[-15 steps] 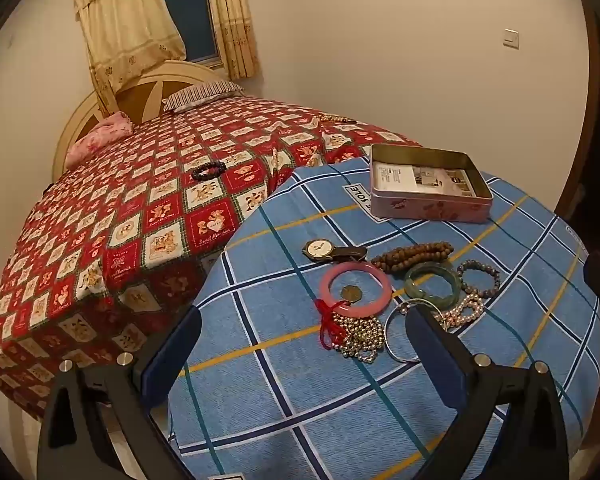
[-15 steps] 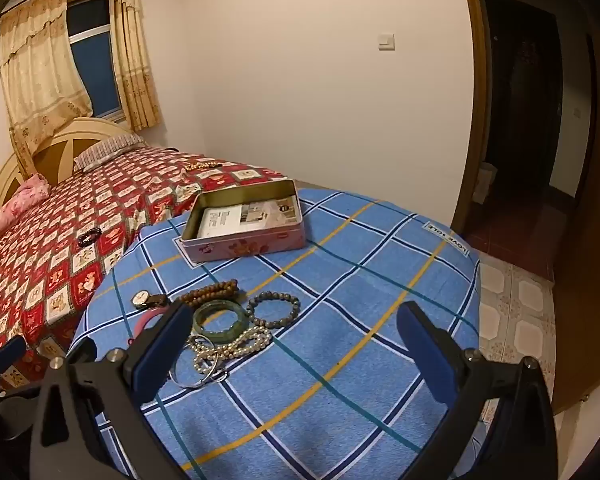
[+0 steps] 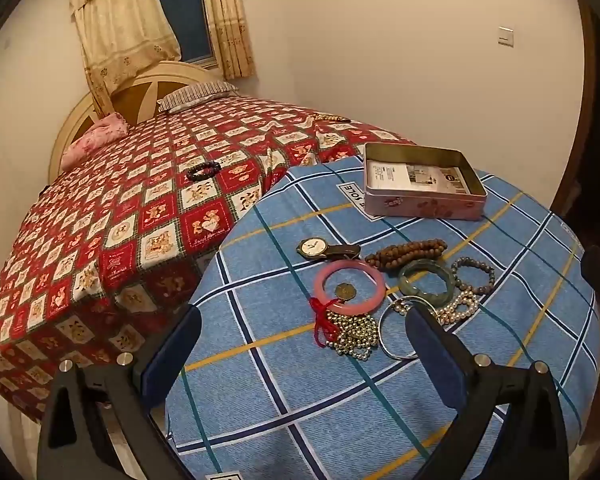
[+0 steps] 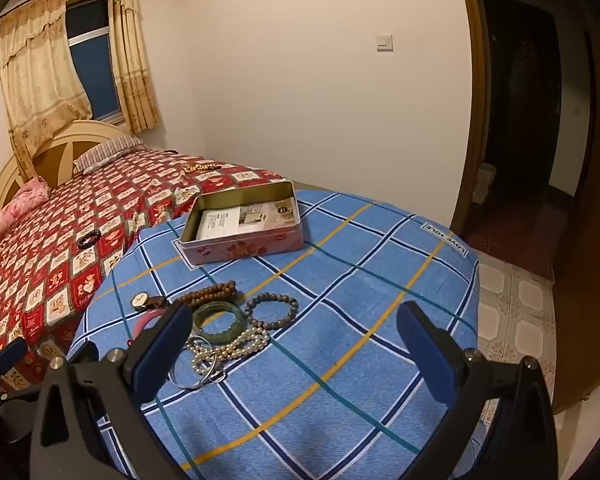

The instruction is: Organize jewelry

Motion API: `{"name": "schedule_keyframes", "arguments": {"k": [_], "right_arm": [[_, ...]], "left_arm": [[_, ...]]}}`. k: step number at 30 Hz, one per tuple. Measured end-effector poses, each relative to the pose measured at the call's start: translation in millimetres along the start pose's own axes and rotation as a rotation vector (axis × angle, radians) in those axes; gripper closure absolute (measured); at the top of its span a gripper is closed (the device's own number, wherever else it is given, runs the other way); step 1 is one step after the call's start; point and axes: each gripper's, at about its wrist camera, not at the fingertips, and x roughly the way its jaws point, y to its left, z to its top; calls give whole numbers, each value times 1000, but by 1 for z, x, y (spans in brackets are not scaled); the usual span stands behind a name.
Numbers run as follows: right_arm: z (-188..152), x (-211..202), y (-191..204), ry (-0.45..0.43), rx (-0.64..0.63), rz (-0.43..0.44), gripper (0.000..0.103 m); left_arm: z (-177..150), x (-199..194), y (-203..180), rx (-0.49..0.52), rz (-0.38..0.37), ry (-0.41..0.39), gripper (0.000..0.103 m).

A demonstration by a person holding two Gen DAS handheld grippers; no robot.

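Jewelry lies in a cluster on the blue plaid table [image 3: 268, 392]: a watch [image 3: 320, 249], a pink bangle [image 3: 374, 280] around a coin, a wooden bead string [image 3: 408, 254], a green bangle [image 3: 428, 280], a grey bead bracelet [image 3: 474, 274], pearls [image 3: 458, 308], a metal bead chain [image 3: 352, 338] and a silver ring bangle [image 3: 392, 336]. An open pink tin [image 3: 420, 204] stands behind them; it also shows in the right wrist view [image 4: 244, 248]. My left gripper [image 3: 300, 352] is open just in front of the cluster. My right gripper [image 4: 296, 344] is open, the cluster by its left finger.
A bed with a red patterned cover [image 3: 140, 200] adjoins the table on the left, with a dark bracelet [image 3: 203, 171] lying on it. A doorway [image 4: 528, 120] and tiled floor [image 4: 512, 300] are at the right. The table edge drops off near both grippers.
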Motion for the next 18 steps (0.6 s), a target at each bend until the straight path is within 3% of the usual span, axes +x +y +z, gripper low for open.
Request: {"name": "schedule_keyframes", "arguments": {"k": [18], "right_arm": [[3, 0, -6, 1, 3, 4, 0]], "left_arm": [[3, -3, -2, -7, -22, 5, 1]]}}
